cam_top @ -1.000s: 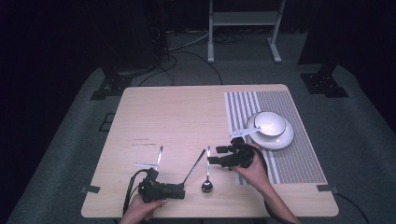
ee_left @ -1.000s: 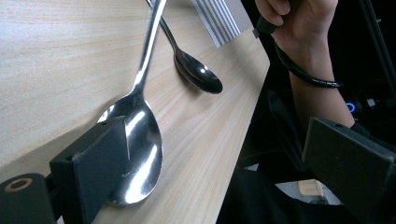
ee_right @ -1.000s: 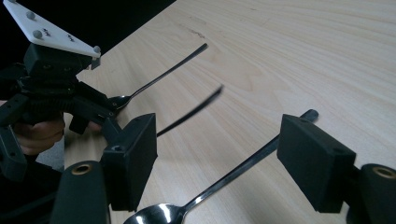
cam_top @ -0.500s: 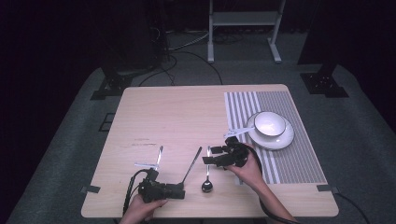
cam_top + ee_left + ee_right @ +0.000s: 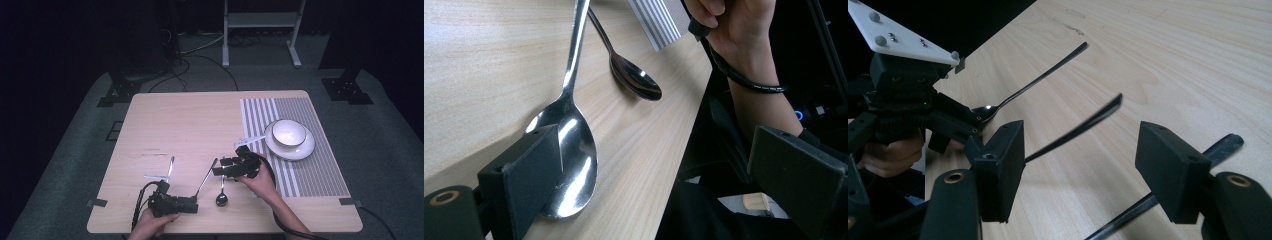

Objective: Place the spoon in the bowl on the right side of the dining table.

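On pale wood-grain table (image 5: 200,120): 2 shiny steel spoons (image 5: 569,155), oval bowls

I'm seeing a white bowl (image 5: 288,132) sitting on a plate (image 5: 300,149) toward the table's (image 5: 190,120) right side. The plate is resting on a striped mat (image 5: 310,170) that is lying along the right edge. Behind the table, a metal stand (image 5: 260,30) and cables (image 5: 200,55) are lying on the grey floor (image 5: 65,165).
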Demonstrator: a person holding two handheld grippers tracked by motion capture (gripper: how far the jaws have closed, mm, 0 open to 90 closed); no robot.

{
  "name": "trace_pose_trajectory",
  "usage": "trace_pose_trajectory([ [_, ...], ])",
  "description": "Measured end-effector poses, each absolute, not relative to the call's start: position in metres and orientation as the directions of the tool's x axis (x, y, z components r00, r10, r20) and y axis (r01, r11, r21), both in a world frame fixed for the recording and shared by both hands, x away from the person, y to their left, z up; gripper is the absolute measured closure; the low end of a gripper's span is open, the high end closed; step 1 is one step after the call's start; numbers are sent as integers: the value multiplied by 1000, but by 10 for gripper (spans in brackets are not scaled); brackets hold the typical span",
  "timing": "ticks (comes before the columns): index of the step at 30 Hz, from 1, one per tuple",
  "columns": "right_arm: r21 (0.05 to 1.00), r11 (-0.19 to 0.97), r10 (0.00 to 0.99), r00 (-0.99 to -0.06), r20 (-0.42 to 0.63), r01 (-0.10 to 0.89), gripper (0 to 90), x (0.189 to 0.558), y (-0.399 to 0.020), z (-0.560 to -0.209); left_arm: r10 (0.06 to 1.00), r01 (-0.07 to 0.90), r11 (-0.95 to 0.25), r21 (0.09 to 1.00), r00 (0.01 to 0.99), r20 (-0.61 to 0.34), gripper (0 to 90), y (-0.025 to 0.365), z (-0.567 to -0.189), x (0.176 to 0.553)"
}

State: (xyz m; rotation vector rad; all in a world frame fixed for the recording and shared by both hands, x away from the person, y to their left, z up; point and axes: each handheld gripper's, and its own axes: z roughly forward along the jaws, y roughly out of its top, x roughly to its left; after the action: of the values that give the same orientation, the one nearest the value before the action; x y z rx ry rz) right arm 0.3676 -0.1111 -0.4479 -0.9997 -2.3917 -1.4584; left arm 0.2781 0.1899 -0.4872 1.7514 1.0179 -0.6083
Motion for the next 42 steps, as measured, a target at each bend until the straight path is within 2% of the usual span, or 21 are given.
trace_pose_trajectory([
  [15,715,277,451,-744,492,642,413,374,-100,-453,361,849,-168,501,526,-770,59,190,-487,278],
  [20,704,267,450,-731,513,658,496,378,-96,-454,358,852,-166,497,521,-775,59,190,-487,278],
  [25,695,257,455,-719,526,671,542,380,-95,-454,360,853,-165,496,520,-775,59,190,-487,278],
  [27,692,252,455,-714,532,676,603,380,-94,-454,360,853,-164,496,520,-775,59,190,-487,278],
  [28,688,254,456,-711,535,680,673,380,-93,-454,360,853,-164,496,520,-774,59,190,-487,278],
  [33,685,259,446,-714,540,681,747,381,-92,-453,360,850,-168,499,525,-771,59,190,-487,278],
  [42,666,235,403,-694,596,708,811,385,-90,-453,378,838,-180,515,543,-750,57,190,-485,278],
])
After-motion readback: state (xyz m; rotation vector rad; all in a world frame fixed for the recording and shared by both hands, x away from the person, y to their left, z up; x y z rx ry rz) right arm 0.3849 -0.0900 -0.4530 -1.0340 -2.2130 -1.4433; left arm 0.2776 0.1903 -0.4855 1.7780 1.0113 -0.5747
